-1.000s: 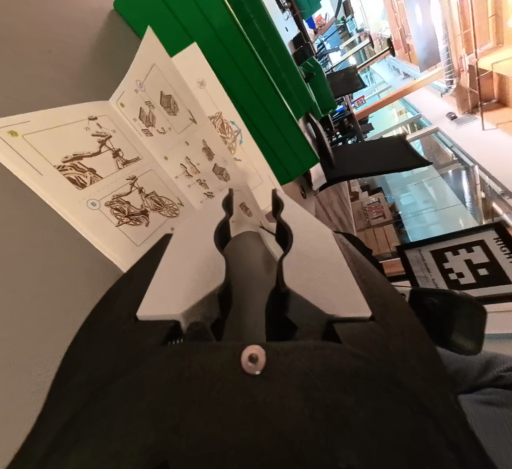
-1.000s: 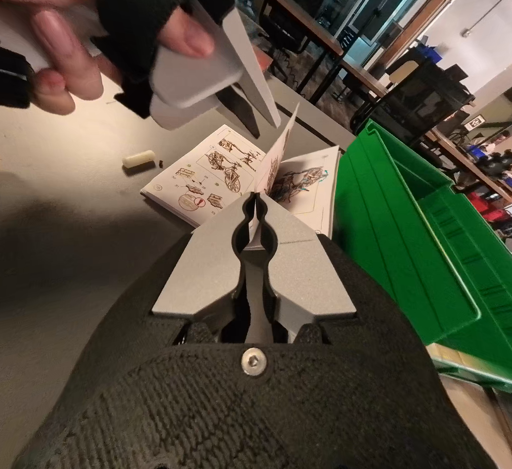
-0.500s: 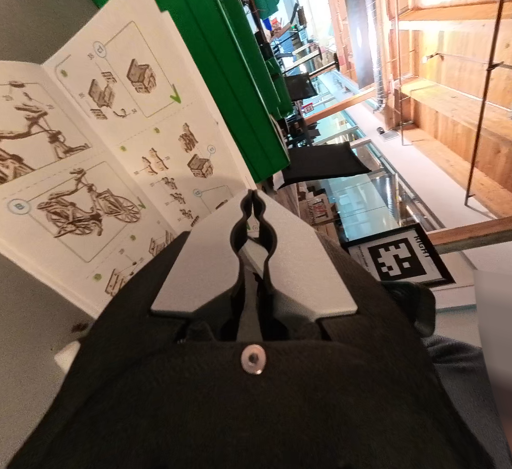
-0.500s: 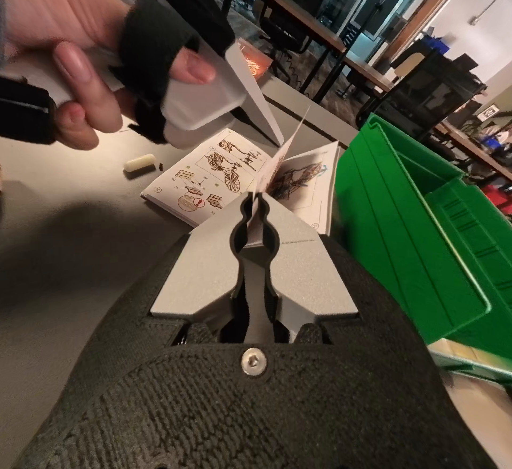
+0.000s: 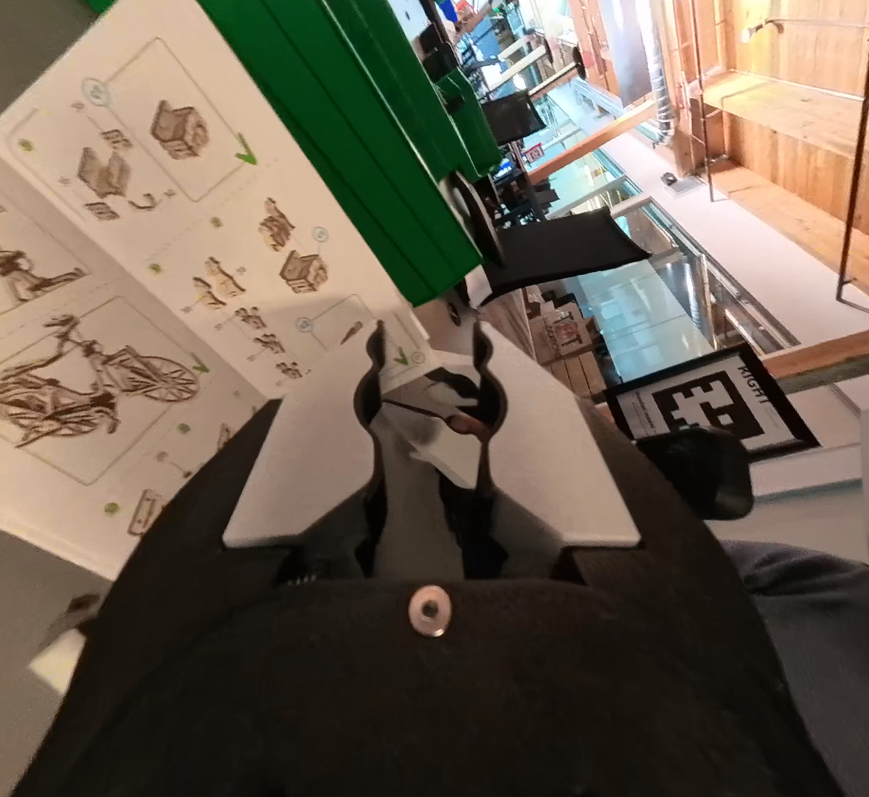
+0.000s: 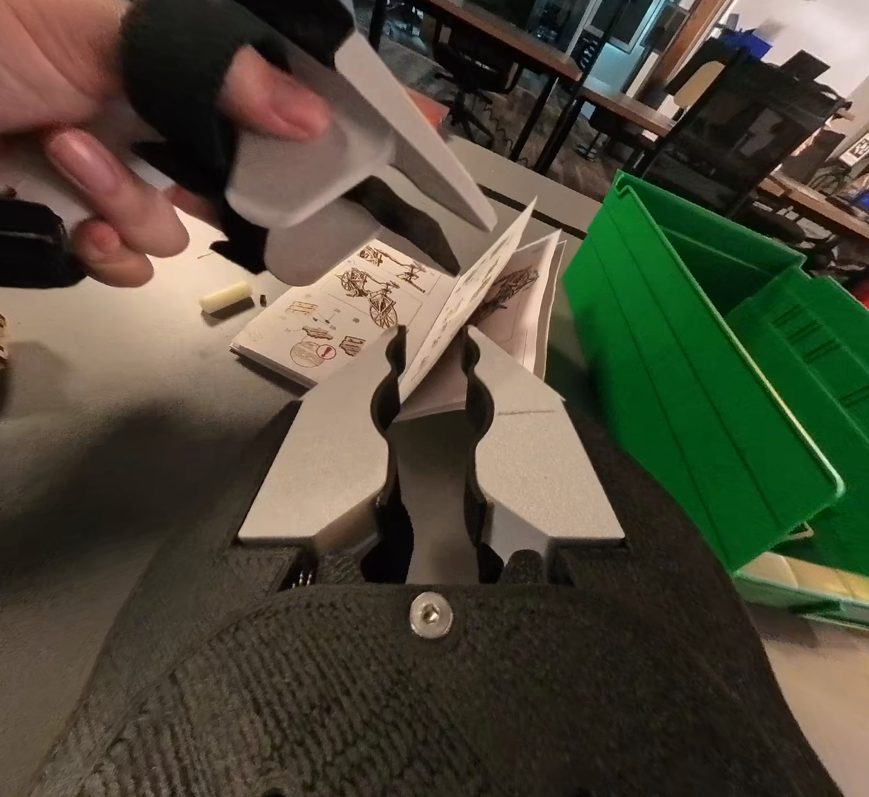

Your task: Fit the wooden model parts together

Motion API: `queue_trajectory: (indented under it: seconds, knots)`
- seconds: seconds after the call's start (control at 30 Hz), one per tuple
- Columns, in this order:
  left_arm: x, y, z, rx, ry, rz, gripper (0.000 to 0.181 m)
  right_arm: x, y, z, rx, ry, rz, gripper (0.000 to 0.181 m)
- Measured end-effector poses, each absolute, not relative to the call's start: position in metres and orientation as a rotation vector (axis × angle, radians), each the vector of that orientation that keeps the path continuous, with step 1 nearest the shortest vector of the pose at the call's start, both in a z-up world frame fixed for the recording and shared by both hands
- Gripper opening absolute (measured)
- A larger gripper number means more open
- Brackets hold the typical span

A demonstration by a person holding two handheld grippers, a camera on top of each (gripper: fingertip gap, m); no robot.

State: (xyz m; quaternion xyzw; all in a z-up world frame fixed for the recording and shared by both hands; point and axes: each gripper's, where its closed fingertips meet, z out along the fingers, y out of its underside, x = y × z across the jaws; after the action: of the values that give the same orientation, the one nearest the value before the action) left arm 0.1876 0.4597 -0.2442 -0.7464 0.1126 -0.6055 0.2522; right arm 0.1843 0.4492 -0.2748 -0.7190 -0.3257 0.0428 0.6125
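1. Your right gripper point(image 6: 432, 341) fingers are parted, with a lifted page of the instruction booklet point(image 6: 329, 318) standing between them, apparently gripped by neither.
2. Your left gripper point(image 5: 428, 341) fingers are also spread, with nothing clamped; in the right wrist view its tips hang at upper centre, just above that raised page's top edge.
3. The page rises from the spine, its long edge running from the lower centre toward the upper right of the right wrist view. Your right gripper looks nearer to it.
4. No wooden model parts show clearly; a small cream peg point(image 6: 225, 297) lies on the table point(image 6: 94, 374) left of the booklet, and the green bin point(image 6: 682, 351) sits at right.
5. Half a second ago both grippers were closed, the right one pinching the page; now both have opened.
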Motion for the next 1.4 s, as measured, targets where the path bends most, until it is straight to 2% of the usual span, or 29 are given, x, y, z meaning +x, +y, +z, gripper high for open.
queue_trajectory:
  seconds: [0.03, 0.27, 0.8, 1.0, 1.1, 1.2, 1.4]
  knots:
    - [0.189, 0.457, -0.244, -2.04, 0.317, -1.653, 0.043, 0.184, 0.449, -0.274, -1.653, -0.755, 0.095, 0.021]
    - [0.193, 0.46, -0.26, -2.127, 0.335, -1.542, 0.037, 0.183, 0.448, -0.274, -1.645, -0.768, 0.084, 0.02]
    - [0.198, 0.455, -0.252, -2.008, 0.207, -1.878, 0.0, 0.185, 0.449, -0.275, -1.661, -0.739, 0.133, 0.02]
    - [0.198, 0.455, -0.255, -2.009, 0.225, -1.845, 0.0, 0.187, 0.45, -0.275, -1.67, -0.715, 0.167, 0.02]
    - [0.197, 0.457, -0.259, -2.056, 0.236, -1.759, 0.028, 0.185, 0.448, -0.274, -1.66, -0.73, 0.162, 0.021]
    - [0.197, 0.458, -0.261, -2.089, 0.265, -1.687, 0.034, 0.18, 0.445, -0.272, -1.629, -0.757, 0.168, 0.021]
    - [0.199, 0.454, -0.254, -2.049, 0.264, -1.779, 0.009, 0.181, 0.446, -0.271, -1.628, -0.749, 0.169, 0.021]
